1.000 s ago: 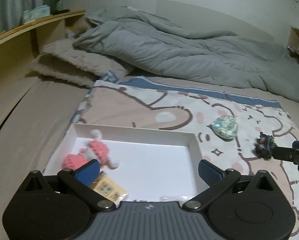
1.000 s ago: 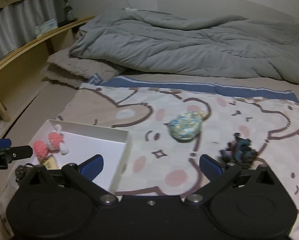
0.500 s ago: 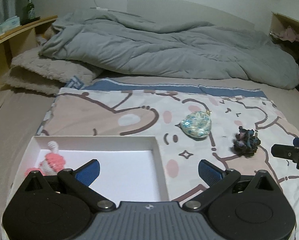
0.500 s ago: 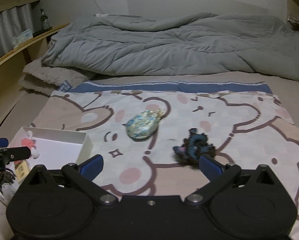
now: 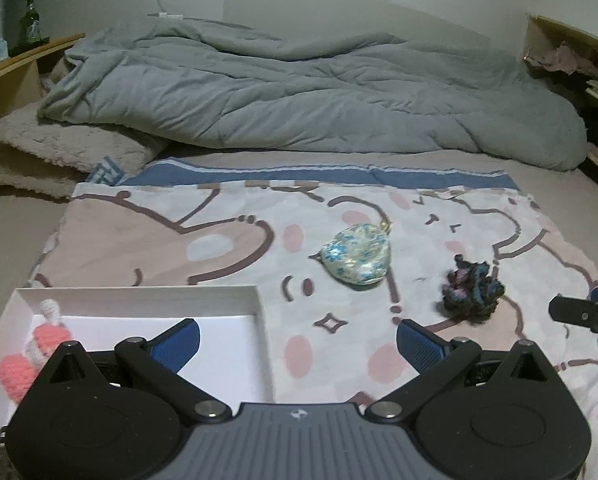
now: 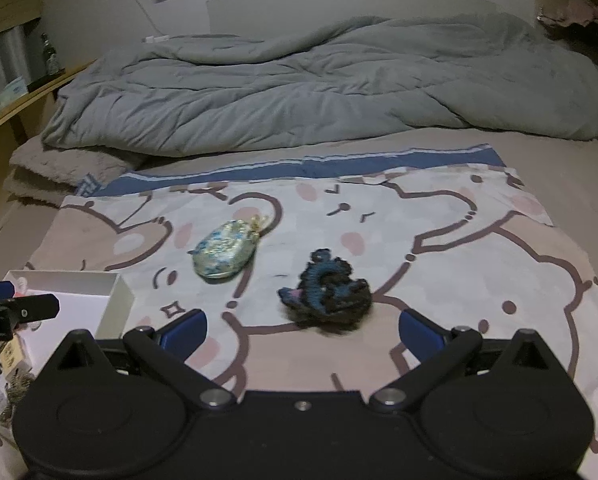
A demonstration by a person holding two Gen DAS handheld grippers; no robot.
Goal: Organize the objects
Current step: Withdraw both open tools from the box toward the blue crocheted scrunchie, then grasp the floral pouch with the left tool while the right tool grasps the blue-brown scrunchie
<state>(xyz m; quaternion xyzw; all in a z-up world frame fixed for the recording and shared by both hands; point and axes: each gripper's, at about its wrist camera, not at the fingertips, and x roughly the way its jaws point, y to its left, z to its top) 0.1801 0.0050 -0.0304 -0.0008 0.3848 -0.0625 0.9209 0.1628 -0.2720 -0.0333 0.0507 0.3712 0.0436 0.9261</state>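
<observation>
**Operator:** Describe the work area, largest item first.

**Technician:** A cartoon-print blanket [image 6: 439,264] covers the near part of the bed. The white box [image 5: 139,294] sits at near left on it and holds a pink knitted toy [image 5: 39,344]. Two loose items lie on the blanket to the right of the box: a floral pouch [image 6: 223,254], farther away, and a dark crocheted piece [image 6: 327,294], nearer.

**Operator:** Handling properties?

**Technician:** Judged from appearance, both are light and soft. The pouch looks padded with smooth fabric and may slip, so grip across its narrow width at mid-body. The crocheted piece looks limp and compressible. Take it through its bulky centre, not a loose edge.

**Operator:** Gripper status and position?

**Technician:** The right gripper [image 6: 303,330] has its jaws spread wide and empty. The crocheted piece lies just ahead of them, roughly centred between the fingers, not touching either. The left gripper [image 5: 297,338] is likewise spread and empty, over the right edge of the box. The pouch lies ahead and slightly right, well apart from its fingers.
</observation>
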